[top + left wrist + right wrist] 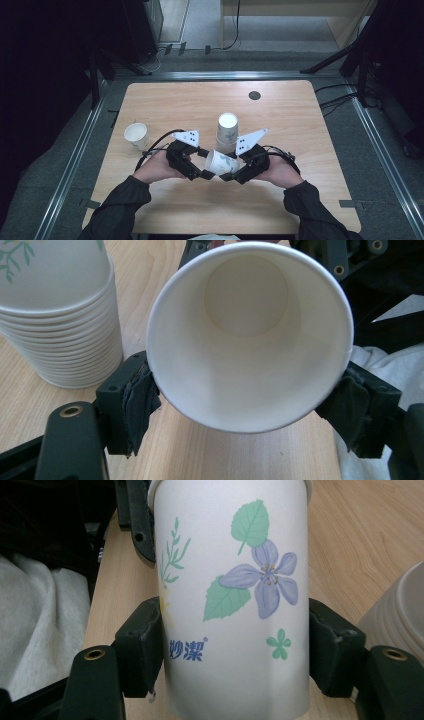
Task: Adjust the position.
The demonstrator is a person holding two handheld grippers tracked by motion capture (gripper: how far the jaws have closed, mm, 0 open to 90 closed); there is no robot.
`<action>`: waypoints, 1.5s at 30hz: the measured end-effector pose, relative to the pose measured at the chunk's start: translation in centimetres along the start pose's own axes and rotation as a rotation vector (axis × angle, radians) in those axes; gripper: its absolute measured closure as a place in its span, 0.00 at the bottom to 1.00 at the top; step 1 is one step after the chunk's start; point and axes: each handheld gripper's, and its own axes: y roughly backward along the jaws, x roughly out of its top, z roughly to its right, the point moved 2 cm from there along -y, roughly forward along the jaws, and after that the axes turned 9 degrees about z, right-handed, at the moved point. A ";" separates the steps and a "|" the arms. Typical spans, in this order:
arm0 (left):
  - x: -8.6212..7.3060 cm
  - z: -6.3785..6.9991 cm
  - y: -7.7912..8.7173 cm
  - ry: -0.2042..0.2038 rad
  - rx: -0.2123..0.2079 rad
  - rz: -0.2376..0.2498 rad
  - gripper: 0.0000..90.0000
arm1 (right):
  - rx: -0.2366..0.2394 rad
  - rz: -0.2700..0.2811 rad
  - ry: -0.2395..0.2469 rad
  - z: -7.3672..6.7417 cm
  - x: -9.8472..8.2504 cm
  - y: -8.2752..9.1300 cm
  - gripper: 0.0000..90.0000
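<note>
A white paper cup [222, 162] with a flower print lies on its side just above the table, between both grippers. In the right gripper view my right gripper [235, 650] is shut on the cup's [235, 605] lower body, one pad on each flank. My left gripper [250, 400] faces the cup's open mouth [250, 335], and both cloth-covered pads [140, 395] touch the outside just under the rim. From above, the left gripper [205, 162] and the right gripper [236, 167] meet at the cup, close to the table's front middle.
A tall stack of nested paper cups [227, 130] stands just behind the grippers, its side also at the left gripper view's edge [55, 330]. A single upright cup [136, 135] stands to the left. A black disc [254, 95] sits in the wooden table [300, 130] at the back.
</note>
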 end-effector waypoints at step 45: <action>1.9 0.3 2.9 -0.088 0.060 -0.014 0.31 | -0.031 0.018 -0.021 0.2 0.0 0.1 0.23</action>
